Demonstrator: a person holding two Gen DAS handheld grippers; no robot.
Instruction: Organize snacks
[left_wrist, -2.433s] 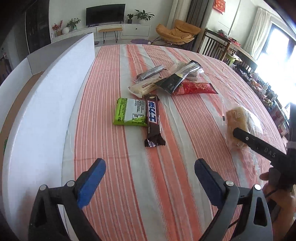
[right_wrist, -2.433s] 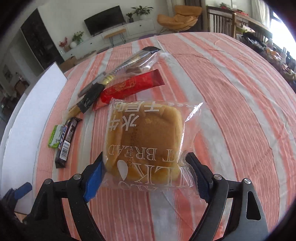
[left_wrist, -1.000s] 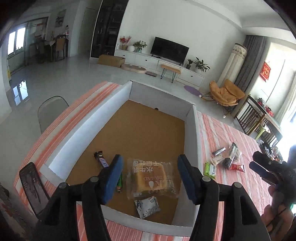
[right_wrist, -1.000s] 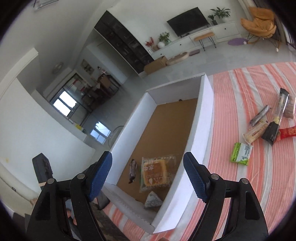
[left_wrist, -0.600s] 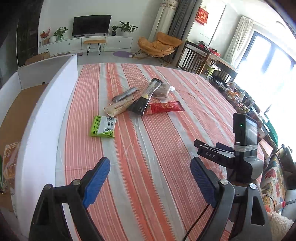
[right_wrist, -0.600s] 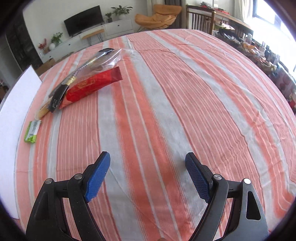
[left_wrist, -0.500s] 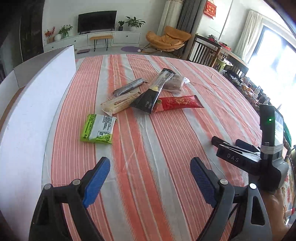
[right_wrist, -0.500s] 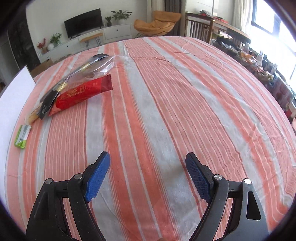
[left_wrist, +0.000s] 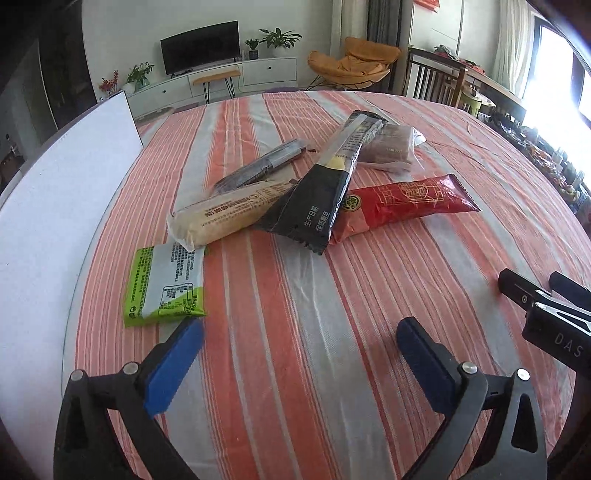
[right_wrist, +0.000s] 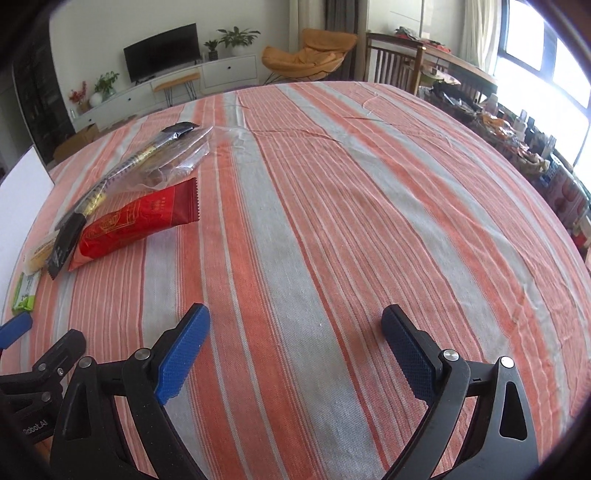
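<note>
Snack packets lie in a loose pile on the striped tablecloth: a green packet (left_wrist: 164, 286), a beige bar (left_wrist: 229, 214), a black stick pack (left_wrist: 325, 192), a red packet (left_wrist: 402, 203), a grey wrapper (left_wrist: 260, 168) and a clear bag of brown cake (left_wrist: 389, 147). My left gripper (left_wrist: 299, 339) hovers just short of the green packet, jaws still opening, nothing between them. My right gripper (right_wrist: 293, 334) is over bare cloth, jaws opening, empty; the red packet (right_wrist: 136, 225) and stick pack (right_wrist: 122, 177) lie to its far left.
The white wall of the cardboard box (left_wrist: 55, 206) runs along the left side of the table. The right gripper's body (left_wrist: 546, 314) shows at the right edge of the left wrist view. Chairs and cluttered shelves stand beyond the table's far right edge.
Both grippers swung away from the box, where the bread bag was left, back down over the table. The left one has closed in on the snack pile and its jaws have widened.
</note>
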